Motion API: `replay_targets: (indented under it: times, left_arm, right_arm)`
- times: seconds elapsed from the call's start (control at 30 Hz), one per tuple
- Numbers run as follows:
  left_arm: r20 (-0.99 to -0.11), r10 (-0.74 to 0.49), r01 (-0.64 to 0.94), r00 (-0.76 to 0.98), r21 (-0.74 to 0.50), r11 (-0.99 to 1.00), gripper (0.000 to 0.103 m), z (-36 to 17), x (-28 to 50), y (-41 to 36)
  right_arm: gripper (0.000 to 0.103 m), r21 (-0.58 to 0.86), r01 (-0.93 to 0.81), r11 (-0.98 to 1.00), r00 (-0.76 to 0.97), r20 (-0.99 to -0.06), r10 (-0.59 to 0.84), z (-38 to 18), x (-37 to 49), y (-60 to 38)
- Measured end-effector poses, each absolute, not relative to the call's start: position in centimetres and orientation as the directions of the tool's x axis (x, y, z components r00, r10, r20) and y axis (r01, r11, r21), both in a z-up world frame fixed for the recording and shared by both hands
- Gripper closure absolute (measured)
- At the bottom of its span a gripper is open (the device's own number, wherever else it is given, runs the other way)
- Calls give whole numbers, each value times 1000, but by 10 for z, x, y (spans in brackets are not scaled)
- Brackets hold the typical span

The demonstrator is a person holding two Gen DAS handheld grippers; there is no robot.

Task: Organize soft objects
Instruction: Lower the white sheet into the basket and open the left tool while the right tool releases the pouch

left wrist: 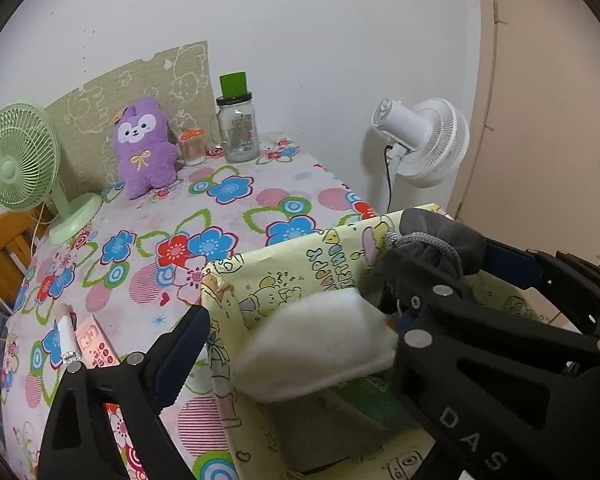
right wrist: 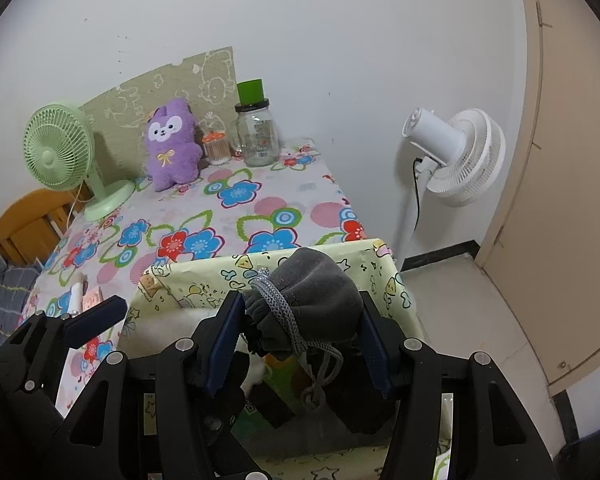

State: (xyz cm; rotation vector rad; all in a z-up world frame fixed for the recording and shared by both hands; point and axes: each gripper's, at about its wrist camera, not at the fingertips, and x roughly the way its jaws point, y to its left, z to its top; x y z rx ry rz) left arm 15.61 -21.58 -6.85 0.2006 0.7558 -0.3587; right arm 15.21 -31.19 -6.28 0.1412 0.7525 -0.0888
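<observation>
Left gripper (left wrist: 296,344) jaws wide, white pad (left wrist: 320,348) loose over box (left wrist: 236,280); right gripper (right wrist: 300,332) jaws clamp grey pouch (right wrist: 312,296).

A lived-in home room: a flower-print cloth (left wrist: 228,216) covers the worktop, with a purple plush toy (left wrist: 144,146), desk fan (left wrist: 20,160) and glass jar (left wrist: 240,128) along its back edge.

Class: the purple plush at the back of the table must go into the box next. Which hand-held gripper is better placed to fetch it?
Left: open, free. Right holds the grey pouch over the box; plush.
</observation>
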Motion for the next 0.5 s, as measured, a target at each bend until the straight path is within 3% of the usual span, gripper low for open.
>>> replay_targets:
  times: [0.37,0.5]
  left_arm:
    - [-712,-248,419,657,72,905,5,-69,154,-218]
    - [-714,-239,417,659,82,905,5,-69,153,-217]
  right_arm:
    - [43,146,102,984,710,-704,31,-71,166,-312]
    - [35,148,89,985,699,-713,44,-72,167,-310]
